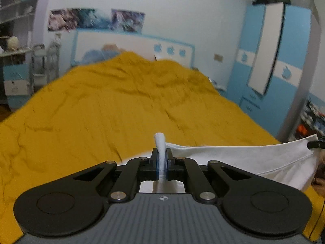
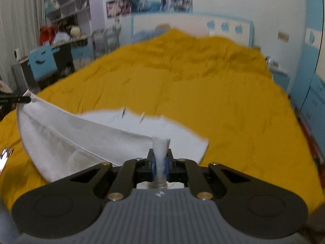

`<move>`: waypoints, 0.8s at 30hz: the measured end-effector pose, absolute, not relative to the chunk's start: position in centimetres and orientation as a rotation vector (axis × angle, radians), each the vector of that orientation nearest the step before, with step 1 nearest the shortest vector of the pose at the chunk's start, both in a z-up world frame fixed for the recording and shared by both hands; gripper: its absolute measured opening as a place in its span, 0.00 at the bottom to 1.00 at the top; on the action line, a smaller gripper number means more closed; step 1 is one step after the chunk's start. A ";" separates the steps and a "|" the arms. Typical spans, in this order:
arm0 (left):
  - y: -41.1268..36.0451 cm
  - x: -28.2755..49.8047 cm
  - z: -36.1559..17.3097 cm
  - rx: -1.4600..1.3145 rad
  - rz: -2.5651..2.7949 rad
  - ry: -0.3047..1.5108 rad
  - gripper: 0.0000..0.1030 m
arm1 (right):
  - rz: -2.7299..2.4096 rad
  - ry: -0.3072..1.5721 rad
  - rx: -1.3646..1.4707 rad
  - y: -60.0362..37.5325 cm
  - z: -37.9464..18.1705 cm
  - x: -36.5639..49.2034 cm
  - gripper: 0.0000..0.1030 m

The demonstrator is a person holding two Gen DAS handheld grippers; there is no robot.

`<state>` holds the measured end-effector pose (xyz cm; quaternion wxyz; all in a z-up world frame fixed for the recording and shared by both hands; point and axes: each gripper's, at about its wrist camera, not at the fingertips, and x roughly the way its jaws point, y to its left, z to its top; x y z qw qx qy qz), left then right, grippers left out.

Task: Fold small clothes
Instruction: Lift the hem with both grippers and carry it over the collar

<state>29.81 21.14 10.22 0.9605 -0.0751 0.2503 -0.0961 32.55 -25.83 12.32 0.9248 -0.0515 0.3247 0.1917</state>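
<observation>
Pinching a bunched fold of white fabric, the left gripper [image 1: 161,162] is seen at 6 o'clock of its own view with its blue-padded jaws drawn together on the cloth, a small tuft of which stands up above the pads. From that pinch the white garment [image 1: 254,158] is stretched away toward 3 o'clock, hanging clear of the bedding, and its far corner is held there by a dark fingertip at the frame's edge.

In the right wrist view the right gripper [image 2: 160,162] is likewise shown at 6 o'clock, its jaws closed on a roll of the same white garment [image 2: 67,134]. The cloth is spread from there toward 9 o'clock, where its other corner is clamped by the left gripper's black tip [image 2: 21,99]. A seam is seen running along the stretched edge, and part of the cloth is draped behind toward 12 o'clock, with faint marks on it too blurred to be read.

Beneath and beyond the garment a mustard-yellow bedspread [image 1: 101,105] is laid over the bed, wrinkled throughout. Farther off, at 12 o'clock, a white and blue headboard [image 1: 138,46] is set against the wall, with posters [image 1: 95,19] pinned above it. At 2 o'clock of the left view a blue and white wardrobe [image 1: 270,57] is stood, and at 10 o'clock shelves [image 1: 14,10] are seen.
</observation>
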 end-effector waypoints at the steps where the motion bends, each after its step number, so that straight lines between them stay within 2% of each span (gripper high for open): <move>1: 21.1 30.6 10.5 -0.156 -0.183 0.491 0.05 | 0.384 0.642 -0.108 -25.6 12.9 33.5 0.03; 6: 21.8 35.3 10.7 -0.218 -0.133 0.445 0.05 | 0.340 0.535 -0.082 -24.5 14.6 39.1 0.03; 11: 22.2 39.6 8.6 -0.216 -0.102 0.480 0.05 | 0.307 0.530 -0.061 -23.3 12.8 45.4 0.03; 24: 21.6 48.7 -3.3 -0.128 -0.084 0.673 0.05 | 0.248 0.747 -0.054 -22.3 -1.7 59.8 0.03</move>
